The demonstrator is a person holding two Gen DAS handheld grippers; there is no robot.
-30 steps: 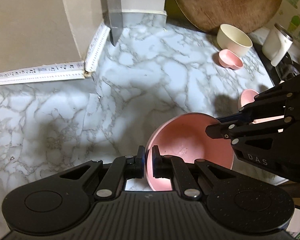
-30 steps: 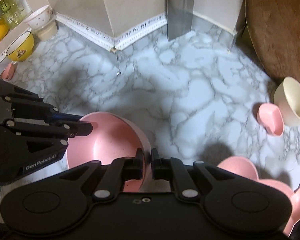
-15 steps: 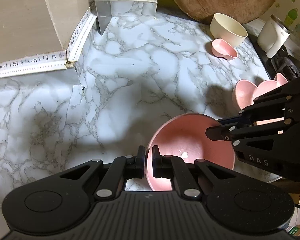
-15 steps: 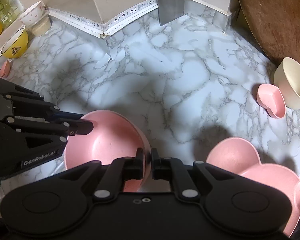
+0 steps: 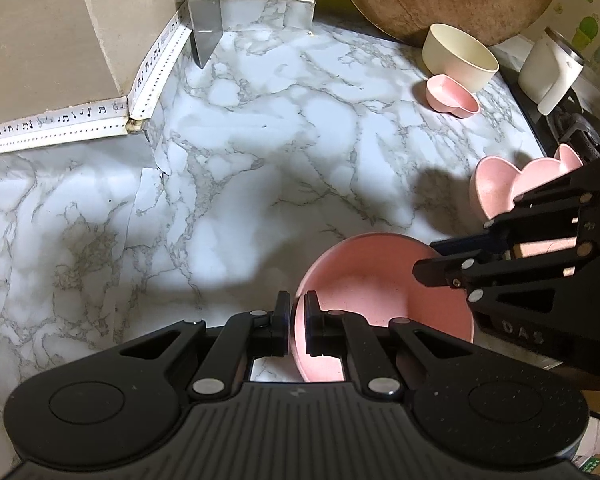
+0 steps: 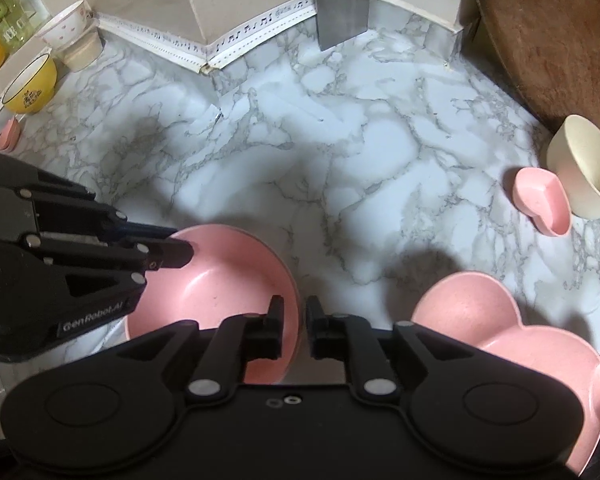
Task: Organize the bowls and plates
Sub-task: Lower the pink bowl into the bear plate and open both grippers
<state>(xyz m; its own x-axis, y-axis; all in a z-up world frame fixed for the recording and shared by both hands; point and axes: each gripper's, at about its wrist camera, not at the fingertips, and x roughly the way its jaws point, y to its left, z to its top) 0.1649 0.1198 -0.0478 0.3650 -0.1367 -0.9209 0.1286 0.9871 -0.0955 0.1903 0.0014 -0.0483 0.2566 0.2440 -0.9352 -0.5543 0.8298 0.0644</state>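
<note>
Above the marble-patterned counter (image 5: 260, 128), a round, smooth pink bowl (image 5: 380, 292) faces up, tilted, its rim pinched by both the left gripper (image 5: 297, 322) and right gripper (image 6: 302, 328).

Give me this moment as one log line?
left tongs: shut on pink bowl rim | right tongs: shut on opposite rim | heart-shaped pink plate: beside, on marble counter
</note>
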